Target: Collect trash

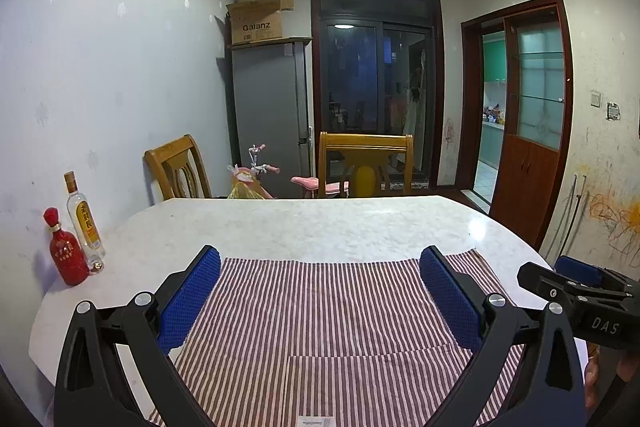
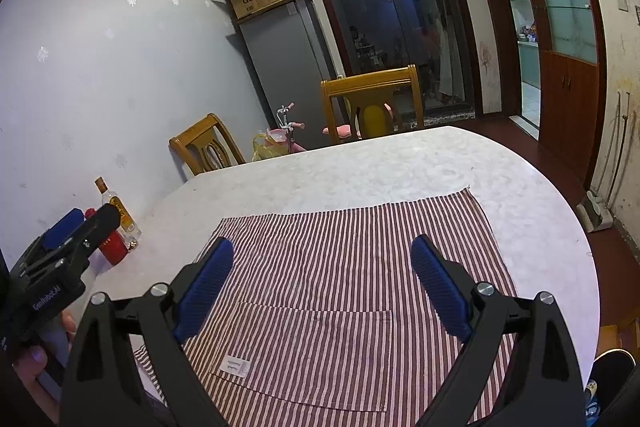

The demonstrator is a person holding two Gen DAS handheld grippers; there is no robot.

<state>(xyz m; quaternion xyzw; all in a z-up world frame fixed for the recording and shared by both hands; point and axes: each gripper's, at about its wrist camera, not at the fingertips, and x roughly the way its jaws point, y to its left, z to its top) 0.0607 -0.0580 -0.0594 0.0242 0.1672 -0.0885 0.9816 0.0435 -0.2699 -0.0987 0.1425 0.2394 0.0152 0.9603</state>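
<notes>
Left gripper (image 1: pixel 320 291) and right gripper (image 2: pixel 322 279), both spread wide and empty, hover over the striped cloth (image 2: pixel 340 267) at lower centre. No trash is identifiable on the table (image 2: pixel 400 163); only two bottles (image 1: pixel 76 239) stand at far left. Collection appears not yet begun.

Striped cloth (image 1: pixel 328 311) lay on table (image 1: pixel 320 223), lower centre of frame. Two bottles (image 1: pixel 78 231) stood at table's left edge. Chairs (image 1: pixel 366 163) stood behind table; fridge (image 1: pixel 270 107) farther back, box (image 1: pixel 258 21) on top.
</notes>
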